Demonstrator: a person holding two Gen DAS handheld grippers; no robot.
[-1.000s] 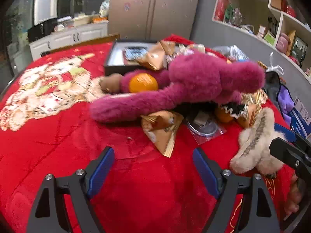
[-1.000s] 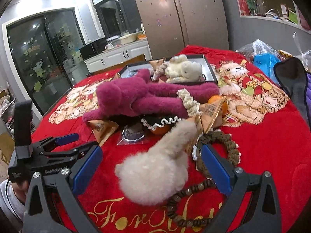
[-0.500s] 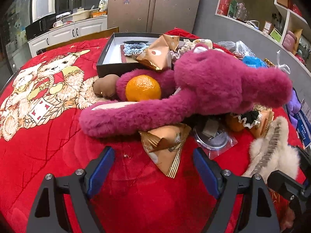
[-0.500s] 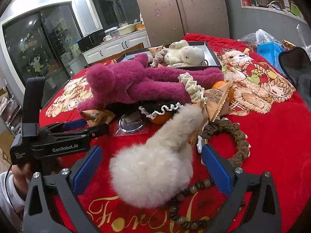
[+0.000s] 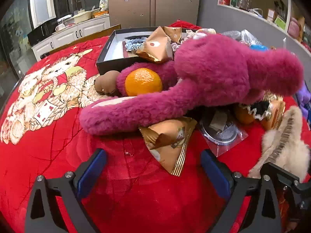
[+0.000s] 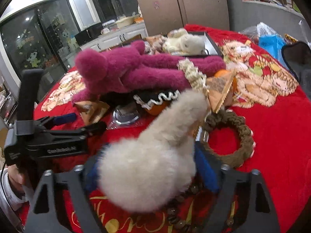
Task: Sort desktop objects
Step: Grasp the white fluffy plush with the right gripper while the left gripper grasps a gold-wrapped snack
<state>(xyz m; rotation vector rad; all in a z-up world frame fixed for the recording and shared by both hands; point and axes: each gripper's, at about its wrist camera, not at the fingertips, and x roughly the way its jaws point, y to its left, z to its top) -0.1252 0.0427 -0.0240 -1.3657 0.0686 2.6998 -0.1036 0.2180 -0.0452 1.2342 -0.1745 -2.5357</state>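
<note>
My right gripper (image 6: 147, 155) is closing, and its blue pads (image 6: 204, 167) press into the sides of a cream fluffy earmuff (image 6: 155, 163) that lies on the red cloth. The same earmuff (image 5: 285, 145) shows at the right edge of the left wrist view. My left gripper (image 5: 151, 155) is opening wide over bare red cloth with nothing between its fingers. Just ahead of it lies a gold snack packet (image 5: 171, 141). Behind that sprawls a magenta plush toy (image 5: 213, 73) with an orange (image 5: 143, 81) tucked against it.
A black box (image 5: 116, 58) with packets and small toys stands behind the plush. A round metal piece in a plastic bag (image 5: 223, 134), a braided brown ring (image 6: 233, 136) and a bead bracelet (image 6: 178, 221) lie near the earmuff. A hand (image 6: 11, 180) holds the left gripper.
The right jaws have drawn in from wide open onto the earmuff, and the gripper has sunk a little. The left jaws have spread wider, and the pile looms closer in that view.
</note>
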